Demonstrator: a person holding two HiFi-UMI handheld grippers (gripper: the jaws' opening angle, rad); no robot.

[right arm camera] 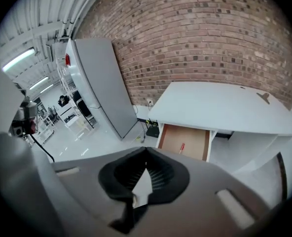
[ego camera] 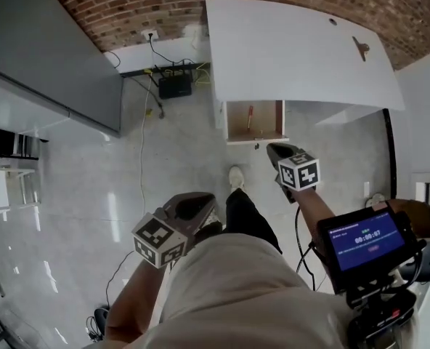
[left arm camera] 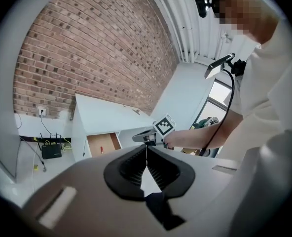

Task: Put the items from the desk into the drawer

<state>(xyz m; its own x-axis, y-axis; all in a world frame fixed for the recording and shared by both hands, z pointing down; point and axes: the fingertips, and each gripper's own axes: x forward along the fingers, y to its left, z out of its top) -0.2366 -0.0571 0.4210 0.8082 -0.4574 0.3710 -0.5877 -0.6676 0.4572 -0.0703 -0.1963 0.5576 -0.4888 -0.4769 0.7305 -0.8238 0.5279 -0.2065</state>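
Now the small brown item (ego camera: 360, 47) is lying far right on the table (ego camera: 287, 49), ahead and rightward of the nearer right tongs (ego camera: 275, 150); these and the left tongs (ego camera: 196, 203) are pressing together, holding nothing.

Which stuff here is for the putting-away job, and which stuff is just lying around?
For the job:
white desk
open drawer
red-handled tool, already in the drawer
small brown item on the desk
left tongs and right tongs, both shut and empty

Just lying about:
black box on the floor
cables
grey cabinet
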